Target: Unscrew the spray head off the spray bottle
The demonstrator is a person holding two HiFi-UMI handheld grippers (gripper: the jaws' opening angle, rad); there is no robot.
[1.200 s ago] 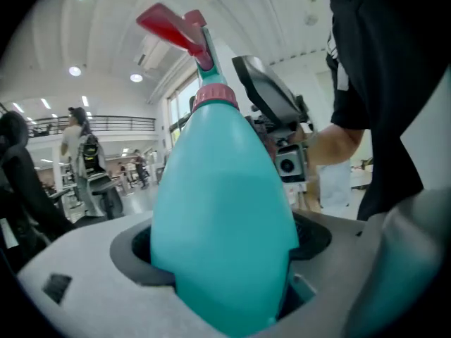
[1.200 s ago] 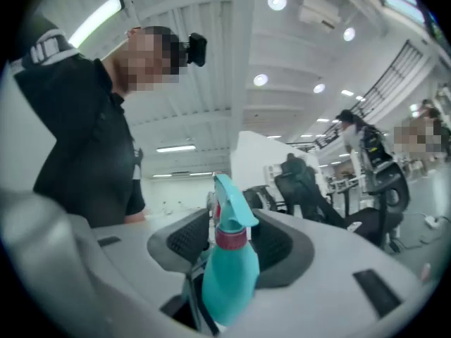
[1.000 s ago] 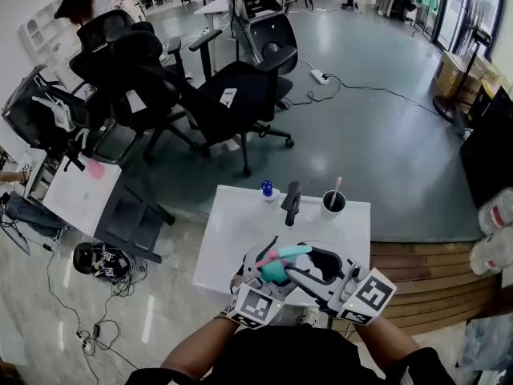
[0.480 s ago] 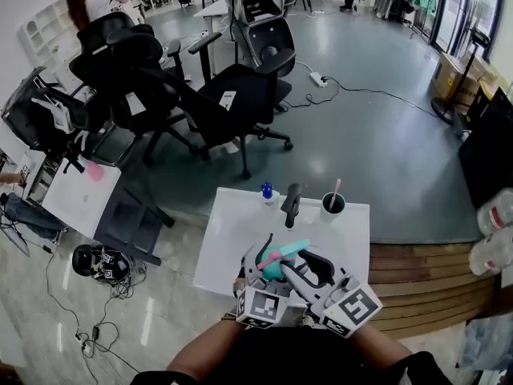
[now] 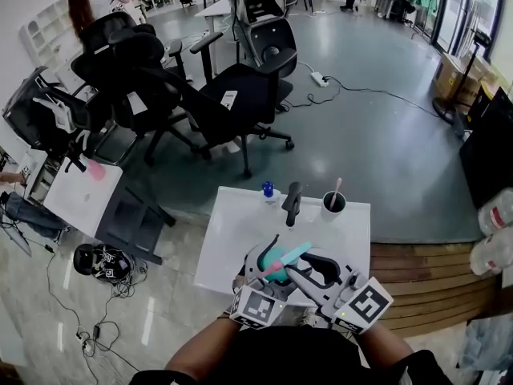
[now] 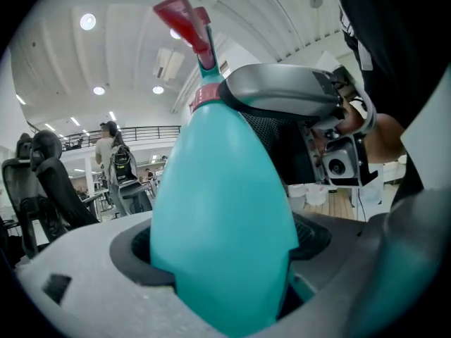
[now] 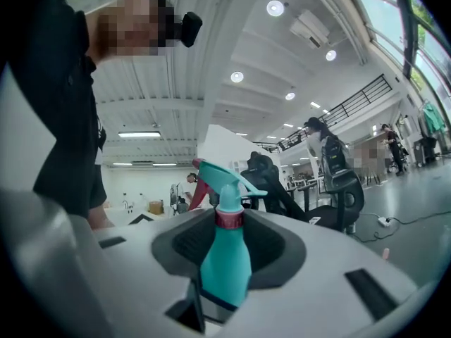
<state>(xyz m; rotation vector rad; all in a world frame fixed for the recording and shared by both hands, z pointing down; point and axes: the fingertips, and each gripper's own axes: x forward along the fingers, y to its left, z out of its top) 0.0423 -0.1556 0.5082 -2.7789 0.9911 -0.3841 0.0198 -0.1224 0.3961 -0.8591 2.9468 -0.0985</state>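
A teal spray bottle (image 5: 275, 263) with a teal spray head (image 7: 224, 178), a red trigger (image 6: 184, 21) and a pink collar (image 7: 229, 218) is held just over the near edge of the white table (image 5: 240, 227). My left gripper (image 5: 268, 257) is shut on the bottle's wide body (image 6: 225, 217), which fills the left gripper view. My right gripper (image 5: 303, 273) comes in from the right. In the right gripper view the bottle (image 7: 225, 263) stands between the jaws, which are closing, with dark gaps on both sides of it. One right jaw reaches up by the collar (image 6: 204, 96).
At the table's far edge stand a small blue-capped bottle (image 5: 267, 191), a black object (image 5: 292, 202) and a dark cup (image 5: 333, 204) holding a pink-tipped stick. Black office chairs (image 5: 240, 87) stand beyond the table. A wooden step (image 5: 425, 271) lies to the right.
Both grippers and the bottle dipped toward me and came back up a little. The spray head now tilts more to the right, with the right gripper staying alongside it.
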